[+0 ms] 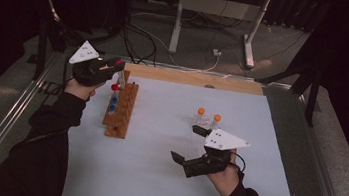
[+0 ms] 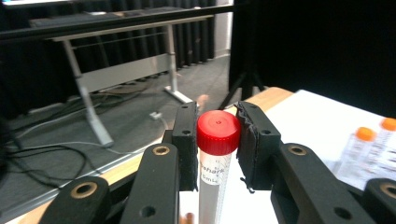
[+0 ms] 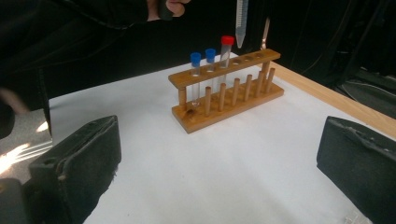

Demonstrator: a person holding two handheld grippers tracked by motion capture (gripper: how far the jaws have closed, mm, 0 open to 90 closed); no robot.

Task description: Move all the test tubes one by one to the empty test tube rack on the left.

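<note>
Three capped tubes already stand in the wooden rack [image 3: 226, 88]; a fourth, the red-capped tube [image 2: 215, 154], is clamped just below its cap in the left gripper [image 2: 215, 140] and hangs upright above the rack's far, empty holes. The right gripper [image 1: 192, 143] rests wide open and empty near two orange-capped tubes [image 1: 208, 118] on the table [image 1: 154, 166]. Step in hand looks like insertion: next, align the tip over a free hole and lower straight.

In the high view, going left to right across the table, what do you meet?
Left gripper holding a red-capped tube → wooden test tube rack → two orange-capped tubes → right gripper, jaws open.
</note>
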